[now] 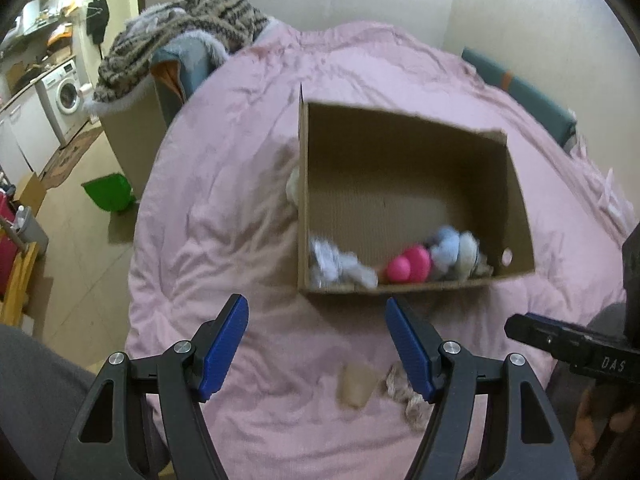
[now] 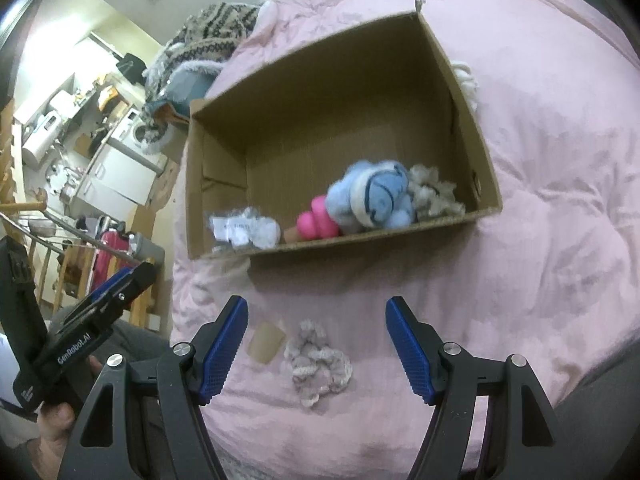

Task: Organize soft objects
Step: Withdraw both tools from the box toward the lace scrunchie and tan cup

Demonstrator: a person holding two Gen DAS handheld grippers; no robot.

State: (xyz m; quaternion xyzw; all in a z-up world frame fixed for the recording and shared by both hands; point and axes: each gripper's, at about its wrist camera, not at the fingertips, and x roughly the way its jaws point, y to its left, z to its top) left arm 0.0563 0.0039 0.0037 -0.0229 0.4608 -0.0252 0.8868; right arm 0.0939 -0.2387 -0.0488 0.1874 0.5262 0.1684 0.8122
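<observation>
An open cardboard box (image 1: 400, 152) (image 2: 320, 92) lies on a pink blanket (image 1: 240, 180) (image 2: 540, 200). Inside are a grey-white soft item (image 2: 248, 228) (image 1: 340, 266), a pink toy (image 2: 316, 224) (image 1: 408, 264), a blue plush (image 2: 372, 196) (image 1: 444, 248) and a beige fluffy item (image 2: 434, 196). A beige knitted scrunchie (image 2: 316, 360) (image 1: 404, 392) with a tan card tag (image 2: 266, 342) (image 1: 356, 388) lies on the blanket before the box. My right gripper (image 2: 316, 344) is open above the scrunchie. My left gripper (image 1: 316, 344) is open, just left of it.
A white fluffy item (image 2: 466, 76) (image 1: 294, 188) lies outside the box against its wall. A striped knit throw (image 1: 180, 36) is heaped at the bed's far corner. A green bin (image 1: 108, 192), a washing machine (image 1: 66, 92) and furniture stand on the floor to the left.
</observation>
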